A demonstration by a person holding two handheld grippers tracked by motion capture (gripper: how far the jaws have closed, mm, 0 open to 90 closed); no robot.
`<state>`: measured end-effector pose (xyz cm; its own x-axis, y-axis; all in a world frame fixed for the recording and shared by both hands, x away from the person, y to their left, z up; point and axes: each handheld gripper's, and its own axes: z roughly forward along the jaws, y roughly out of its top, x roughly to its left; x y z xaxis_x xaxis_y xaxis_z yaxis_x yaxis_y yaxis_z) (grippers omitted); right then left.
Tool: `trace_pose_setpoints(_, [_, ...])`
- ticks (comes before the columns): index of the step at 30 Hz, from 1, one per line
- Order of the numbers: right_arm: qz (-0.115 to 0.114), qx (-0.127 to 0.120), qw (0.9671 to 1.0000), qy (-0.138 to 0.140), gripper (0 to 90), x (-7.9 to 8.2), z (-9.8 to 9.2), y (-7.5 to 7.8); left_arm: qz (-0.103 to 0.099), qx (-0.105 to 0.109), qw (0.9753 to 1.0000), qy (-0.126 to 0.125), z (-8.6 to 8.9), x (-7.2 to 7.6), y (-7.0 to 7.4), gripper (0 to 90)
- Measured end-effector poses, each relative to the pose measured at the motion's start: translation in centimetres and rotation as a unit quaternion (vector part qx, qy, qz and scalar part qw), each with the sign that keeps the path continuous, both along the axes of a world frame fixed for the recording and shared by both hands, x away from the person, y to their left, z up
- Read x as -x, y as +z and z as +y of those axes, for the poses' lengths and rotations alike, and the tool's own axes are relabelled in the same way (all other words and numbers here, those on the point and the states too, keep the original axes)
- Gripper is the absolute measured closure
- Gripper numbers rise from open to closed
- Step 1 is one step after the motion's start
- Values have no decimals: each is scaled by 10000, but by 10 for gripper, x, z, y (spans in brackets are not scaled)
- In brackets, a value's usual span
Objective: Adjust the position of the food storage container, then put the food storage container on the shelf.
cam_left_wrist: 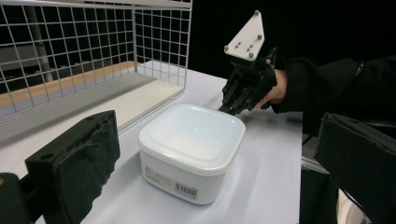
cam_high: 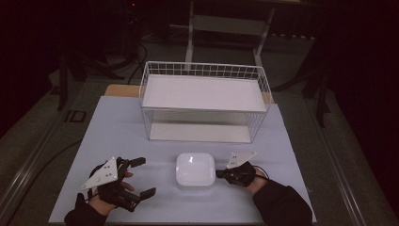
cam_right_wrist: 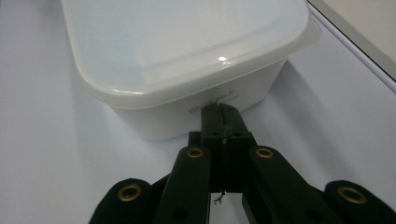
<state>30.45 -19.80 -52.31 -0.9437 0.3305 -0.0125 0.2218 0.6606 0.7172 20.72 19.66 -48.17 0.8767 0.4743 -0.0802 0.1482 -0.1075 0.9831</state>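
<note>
A white square container (cam_high: 195,169) with its lid on sits on the table near the front edge. My right gripper (cam_high: 220,174) is shut with nothing between its jaws, and its tip touches the container's right wall just under the lid rim. The right gripper view shows the closed tip (cam_right_wrist: 219,111) against the container's side (cam_right_wrist: 187,46). My left gripper (cam_high: 143,177) stands open to the left of the container, apart from it. In the left gripper view its jaws (cam_left_wrist: 217,130) frame the container (cam_left_wrist: 191,149), with the right gripper (cam_left_wrist: 225,108) at the far side.
A white wire basket (cam_high: 202,66) with a white shelf board stands behind the container at mid-table, its open side facing me; its mesh wall (cam_left_wrist: 93,42) rises at the left. The pale table top (cam_high: 117,127) is bare to both sides; the surroundings are dark.
</note>
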Motion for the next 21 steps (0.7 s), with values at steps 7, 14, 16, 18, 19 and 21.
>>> trace_pose_setpoints(7, [-216, -20, 9996, -170, 898, 3, -10, 9, 15, 6, 10000, 8, 0, 0, 1, 0])
trace_pose_setpoints(14, [-427, -326, 9967, -602, 813, 18, -27, 27, 61, 9, 10000, 4, -3, 1, 2, 0])
trace_pose_setpoints(16, [-460, -463, 9955, -681, 759, 23, -30, 33, 72, -30, 10000, -51, -6, 2, 5, 0])
trace_pose_setpoints(18, [-511, -667, 9933, -796, 624, 30, -32, 43, 99, -38, 9999, -73, -9, 2, 9, 0])
trace_pose_setpoints(19, [-510, -758, 9923, -831, 624, 32, -32, 46, 99, -38, 9999, -73, -9, 2, 9, 0])
trace_pose_setpoints(21, [-466, -1047, 9897, -858, 405, 37, -33, 59, 164, 28, 9998, -80, -14, 1, 20, 0])
